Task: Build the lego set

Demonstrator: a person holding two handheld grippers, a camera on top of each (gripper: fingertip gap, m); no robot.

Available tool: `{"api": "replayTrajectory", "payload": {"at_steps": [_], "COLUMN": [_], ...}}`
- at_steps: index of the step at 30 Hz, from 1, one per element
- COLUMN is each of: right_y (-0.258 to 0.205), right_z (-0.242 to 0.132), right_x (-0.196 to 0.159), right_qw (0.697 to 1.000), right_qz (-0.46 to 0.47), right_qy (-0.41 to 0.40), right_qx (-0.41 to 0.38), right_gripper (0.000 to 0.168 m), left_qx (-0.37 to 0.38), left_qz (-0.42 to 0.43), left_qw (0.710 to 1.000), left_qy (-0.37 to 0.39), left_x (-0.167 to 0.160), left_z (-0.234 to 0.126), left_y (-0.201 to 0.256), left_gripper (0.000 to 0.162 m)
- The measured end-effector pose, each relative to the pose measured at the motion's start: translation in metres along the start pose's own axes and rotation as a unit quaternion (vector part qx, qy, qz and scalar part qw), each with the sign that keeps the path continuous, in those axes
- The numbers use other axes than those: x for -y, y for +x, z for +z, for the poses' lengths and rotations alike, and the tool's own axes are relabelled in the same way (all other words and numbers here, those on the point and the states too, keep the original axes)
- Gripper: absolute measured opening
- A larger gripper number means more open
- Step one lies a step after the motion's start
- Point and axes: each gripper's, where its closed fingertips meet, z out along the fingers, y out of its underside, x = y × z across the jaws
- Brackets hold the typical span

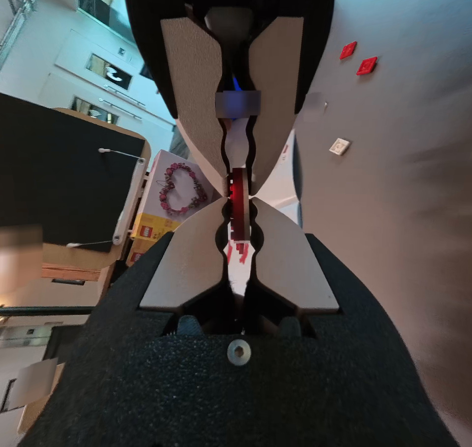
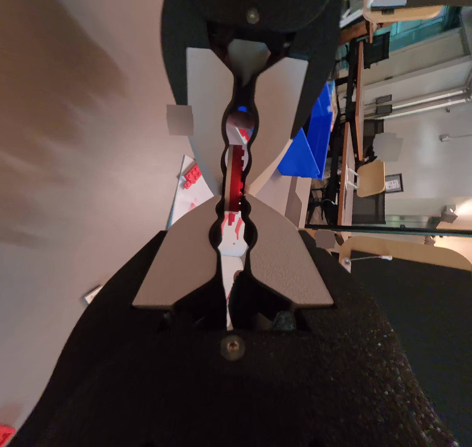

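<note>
A small flat lego assembly, red studded bricks on a grey plate, is held on edge in the air between my two grippers, which face each other tip to tip. My left gripper is shut on one end of it. My right gripper is shut on the other end of the same assembly. In each wrist view the other gripper comes in from the top. Most of the assembly is hidden between the grey fingers.
Two loose red square plates and a white one lie on the grey table. The set's box stands behind. An instruction sheet with red bricks and a blue bin lie beyond. Left and right tips are no more than a few centimetres apart.
</note>
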Motion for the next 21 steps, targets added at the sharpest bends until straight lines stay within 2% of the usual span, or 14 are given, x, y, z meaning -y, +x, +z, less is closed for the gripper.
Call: {"api": "replayTrajectory", "payload": {"at_steps": [3, 4, 6, 8, 14, 21], "right_y": [0.007, 0.009, 0.010, 0.007, 0.000, -0.011], "right_z": [-0.002, -0.004, -0.007, -0.009, -0.009, -0.005], "right_x": [-0.002, -0.003, -0.004, -0.002, 0.000, 0.000], "right_qw": [0.998, 0.997, 0.993, 0.990, 0.997, 1.000], "right_qz": [0.057, 0.077, 0.114, 0.131, 0.062, 0.010], "right_qy": [0.011, 0.015, 0.028, 0.041, 0.037, 0.024], "right_qx": [-0.016, -0.019, -0.019, -0.008, -0.015, -0.015], "right_gripper": [0.012, 0.012, 0.012, 0.012, 0.012, 0.012], "left_qx": [0.069, 0.084, 0.079, 0.080, 0.021, -0.027], "left_qz": [0.031, 0.033, 0.029, 0.028, -0.022, -0.020], "left_qw": [0.997, 0.996, 0.996, 0.996, 0.998, 0.998], "left_qy": [0.004, 0.004, 0.020, 0.039, 0.058, 0.051], "left_x": [0.001, -0.001, -0.001, 0.003, 0.003, 0.005], "left_z": [-0.004, -0.007, -0.009, -0.010, -0.007, -0.003], "left_y": [-0.018, -0.021, -0.017, -0.013, 0.001, 0.015], "left_gripper": [0.031, 0.033, 0.030, 0.017, 0.012, 0.012]}}
